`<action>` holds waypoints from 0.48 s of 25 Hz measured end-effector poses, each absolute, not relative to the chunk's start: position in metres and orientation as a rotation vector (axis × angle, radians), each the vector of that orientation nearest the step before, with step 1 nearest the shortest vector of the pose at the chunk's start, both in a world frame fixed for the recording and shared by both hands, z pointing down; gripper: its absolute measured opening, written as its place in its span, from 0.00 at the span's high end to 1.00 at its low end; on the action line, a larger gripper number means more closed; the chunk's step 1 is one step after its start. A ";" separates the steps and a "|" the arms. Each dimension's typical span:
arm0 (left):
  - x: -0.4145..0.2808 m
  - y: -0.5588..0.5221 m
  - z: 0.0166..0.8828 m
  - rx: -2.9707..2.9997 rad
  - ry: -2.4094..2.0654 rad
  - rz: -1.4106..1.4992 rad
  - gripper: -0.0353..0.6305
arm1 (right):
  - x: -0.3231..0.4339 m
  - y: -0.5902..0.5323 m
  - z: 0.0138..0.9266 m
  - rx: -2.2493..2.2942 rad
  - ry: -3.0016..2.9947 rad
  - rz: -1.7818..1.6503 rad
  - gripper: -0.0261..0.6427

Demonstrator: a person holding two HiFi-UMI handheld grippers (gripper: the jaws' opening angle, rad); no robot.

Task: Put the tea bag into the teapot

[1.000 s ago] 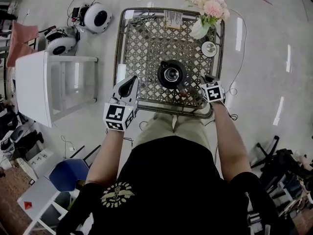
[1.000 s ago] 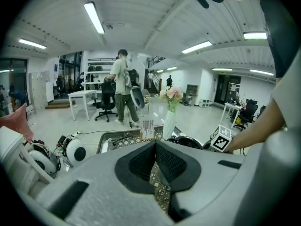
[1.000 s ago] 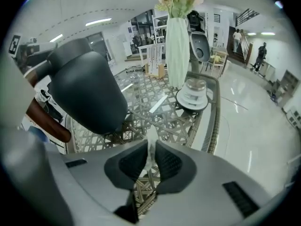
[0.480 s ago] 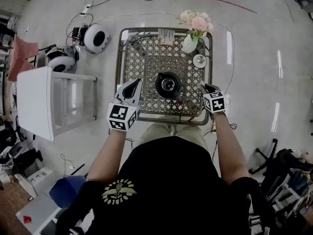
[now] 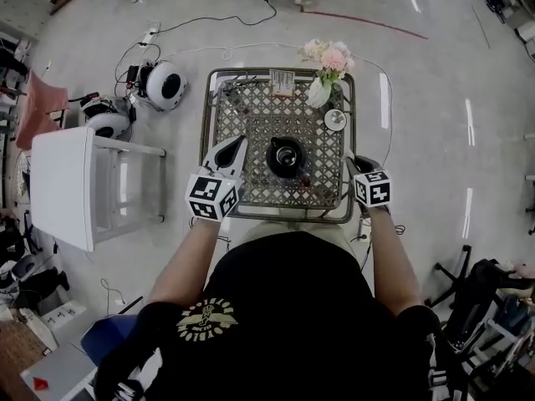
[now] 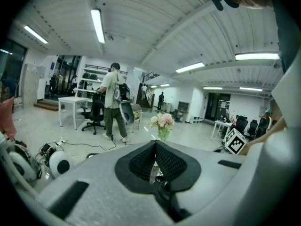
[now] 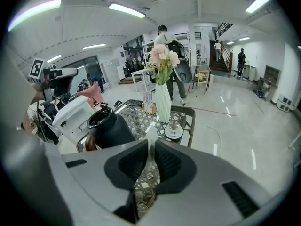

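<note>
A black teapot [image 5: 285, 155] with its top open stands in the middle of a lattice-topped metal table [image 5: 251, 111]. In the right gripper view the teapot [image 7: 110, 126] is at left, ahead of the jaws. My right gripper [image 7: 150, 149] is shut on a thin white tea bag [image 7: 149, 134] that sticks up between its pads. In the head view that right gripper [image 5: 357, 163] sits at the table's front right edge, right of the teapot. My left gripper [image 5: 239, 143], its jaws closed with nothing in them, hovers over the front left corner; its tips [image 6: 155, 147] meet.
A white vase of pink flowers [image 5: 322, 90], a small saucer [image 5: 335, 120] and a card holder [image 5: 281, 82] stand at the table's back. A white side table [image 5: 63, 186], two round white devices [image 5: 163, 84] and cables lie left. A person [image 6: 113, 105] stands beyond.
The head view has pulled back, so the table looks smaller. My right gripper has drawn from beside the teapot out to the table's front right edge. The left gripper keeps its corner.
</note>
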State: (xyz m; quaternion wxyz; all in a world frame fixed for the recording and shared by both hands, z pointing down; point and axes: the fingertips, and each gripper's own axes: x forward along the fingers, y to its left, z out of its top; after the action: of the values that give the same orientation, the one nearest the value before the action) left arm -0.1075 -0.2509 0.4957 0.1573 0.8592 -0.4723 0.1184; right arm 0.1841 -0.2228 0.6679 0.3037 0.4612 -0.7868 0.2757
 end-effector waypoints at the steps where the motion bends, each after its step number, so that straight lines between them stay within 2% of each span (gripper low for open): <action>1: -0.108 -0.252 0.493 2.454 -1.357 0.326 0.95 | 0.184 -0.222 0.662 1.227 -2.091 0.727 0.89; 12: -0.111 -0.253 0.497 2.449 -1.398 0.454 0.95 | 0.173 -0.230 0.574 1.288 -2.285 0.548 0.89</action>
State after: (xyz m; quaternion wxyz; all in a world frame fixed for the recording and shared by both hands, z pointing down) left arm -0.1111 -0.2531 0.4971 0.1421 0.8488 -0.4844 0.1573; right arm 0.1731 -0.2305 0.5740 0.2290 0.4679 -0.8301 0.1989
